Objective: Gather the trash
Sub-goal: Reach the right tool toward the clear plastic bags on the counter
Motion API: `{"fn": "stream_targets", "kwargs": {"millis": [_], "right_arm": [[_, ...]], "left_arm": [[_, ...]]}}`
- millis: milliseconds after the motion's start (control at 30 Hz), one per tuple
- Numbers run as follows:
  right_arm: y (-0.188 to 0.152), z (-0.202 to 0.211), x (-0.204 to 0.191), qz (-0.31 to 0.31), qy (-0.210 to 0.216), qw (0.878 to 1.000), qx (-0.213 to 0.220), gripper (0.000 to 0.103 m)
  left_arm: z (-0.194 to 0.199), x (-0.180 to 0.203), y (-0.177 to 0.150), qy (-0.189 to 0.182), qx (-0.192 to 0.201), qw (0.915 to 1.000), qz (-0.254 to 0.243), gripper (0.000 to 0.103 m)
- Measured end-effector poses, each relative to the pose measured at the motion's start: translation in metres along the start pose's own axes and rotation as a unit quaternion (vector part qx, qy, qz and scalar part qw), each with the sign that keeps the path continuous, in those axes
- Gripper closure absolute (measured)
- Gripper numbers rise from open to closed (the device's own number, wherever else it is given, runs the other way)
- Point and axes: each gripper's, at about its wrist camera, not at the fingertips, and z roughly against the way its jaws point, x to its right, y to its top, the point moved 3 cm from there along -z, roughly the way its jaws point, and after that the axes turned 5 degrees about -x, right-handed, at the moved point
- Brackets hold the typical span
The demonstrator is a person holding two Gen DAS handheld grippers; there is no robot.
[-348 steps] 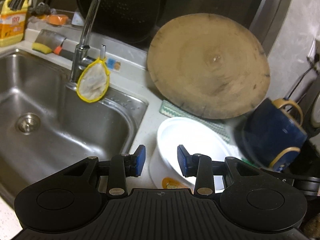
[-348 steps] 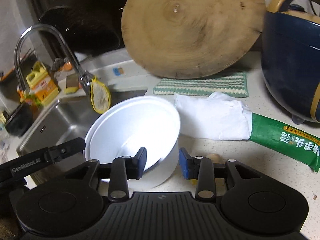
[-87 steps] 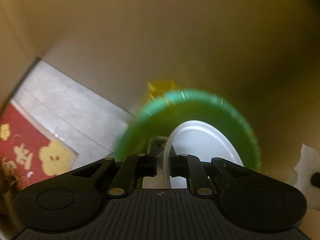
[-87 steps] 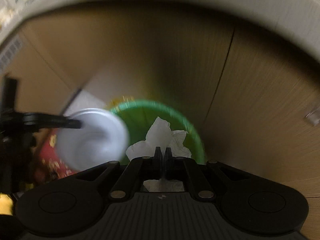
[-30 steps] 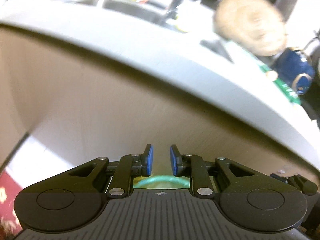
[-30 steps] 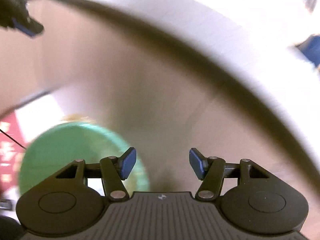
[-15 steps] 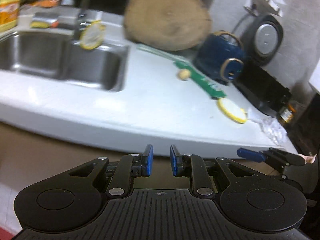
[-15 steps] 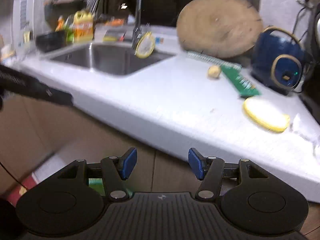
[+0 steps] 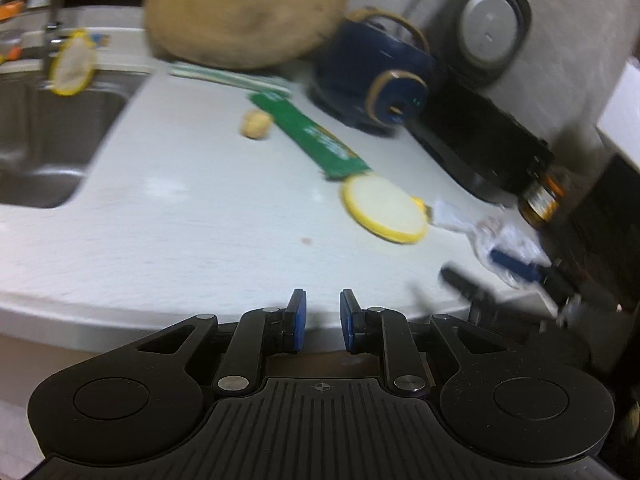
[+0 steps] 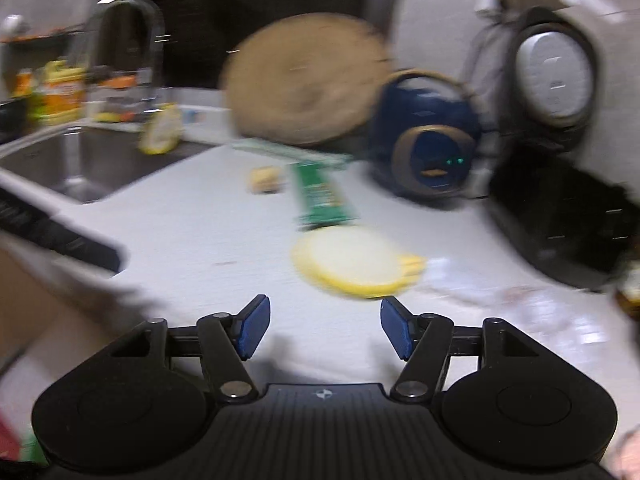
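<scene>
Both claws are being held empty above the desk (image 9: 168, 184) edge: the left claw (image 9: 322, 320) is being kept at a narrow gap, while the right claw (image 10: 324, 328) is being opened wide, probably to take trash. The green wrapper (image 9: 316, 140) is lying beside the yellow-rimmed lid (image 9: 382, 210), with crumpled clear plastic (image 9: 492, 232) just beyond the lid

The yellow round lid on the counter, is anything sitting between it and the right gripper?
Nothing visible does. In the right wrist view the yellow lid lies just beyond the right gripper, whose jaws are opening with nothing between them; only bare counter lies between. The green packet sits behind it.
</scene>
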Motion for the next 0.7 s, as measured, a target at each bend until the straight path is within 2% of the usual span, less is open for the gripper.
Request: {"fn": "stream_targets", "kwargs": {"millis": [100, 233, 367, 500, 700], "right_arm": [[0.000, -0.010, 0.039, -0.029, -0.083, 0.996, 0.006, 0.034], [-0.008, -0.029, 0.090, -0.076, -0.139, 0.987, -0.019, 0.028], [-0.018, -0.057, 0.120, -0.117, -0.134, 0.982, -0.063, 0.028], [-0.028, -0.076, 0.127, -0.162, -0.107, 0.977, -0.093, 0.028], [-0.029, -0.078, 0.111, -0.180, -0.053, 0.978, -0.087, 0.033]], "left_arm": [[-0.016, 0.014, 0.003, -0.009, -0.013, 0.9998, -0.011, 0.082], [-0.031, 0.023, 0.006, -0.020, -0.024, 0.9994, -0.015, 0.082], [-0.040, 0.025, 0.008, -0.025, -0.031, 0.9991, -0.016, 0.082], [-0.044, 0.020, 0.013, -0.021, -0.031, 0.9993, -0.007, 0.082], [-0.044, 0.011, 0.020, -0.010, -0.026, 0.9996, 0.002, 0.082]]}}
